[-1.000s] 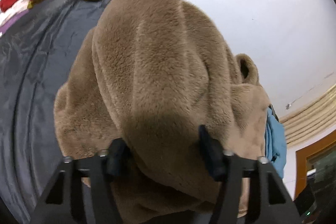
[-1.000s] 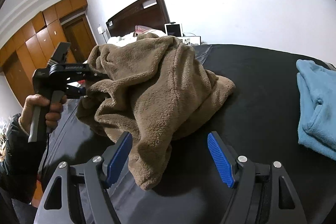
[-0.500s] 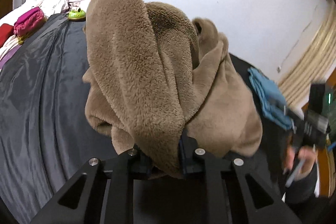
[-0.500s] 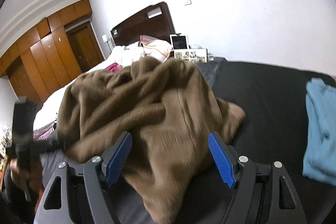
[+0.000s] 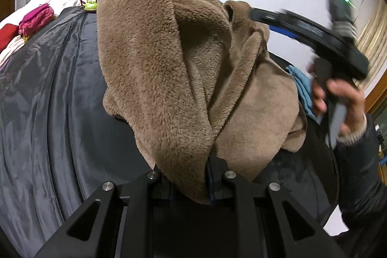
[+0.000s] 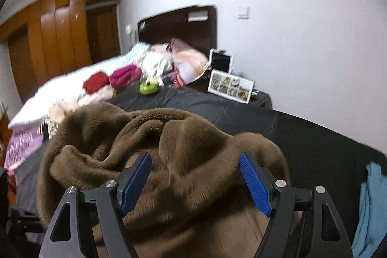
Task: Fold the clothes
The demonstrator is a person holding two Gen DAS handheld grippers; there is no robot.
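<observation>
A brown fleece garment point(image 5: 169, 69) is bunched and lifted over the dark bed sheet point(image 5: 48, 100). My left gripper point(image 5: 189, 183) is shut on a fold of it at its lower edge. My right gripper point(image 6: 196, 175) is open, its blue pads point(image 6: 254, 183) spread on either side of a hump of the same garment point(image 6: 181, 156), close above it. The right gripper also shows in the left wrist view point(image 5: 314, 35), held in a hand at the garment's far right.
A blue folded cloth point(image 6: 370, 204) lies at the right of the sheet. Red and pink clothes point(image 6: 113, 79), a green object point(image 6: 148, 86), pillows and a dark headboard point(image 6: 179, 25) are at the far end. A photo frame point(image 6: 231, 86) stands by the wall.
My left gripper has closed on the fleece and lifted it. My right gripper has moved forward over the garment, still open.
</observation>
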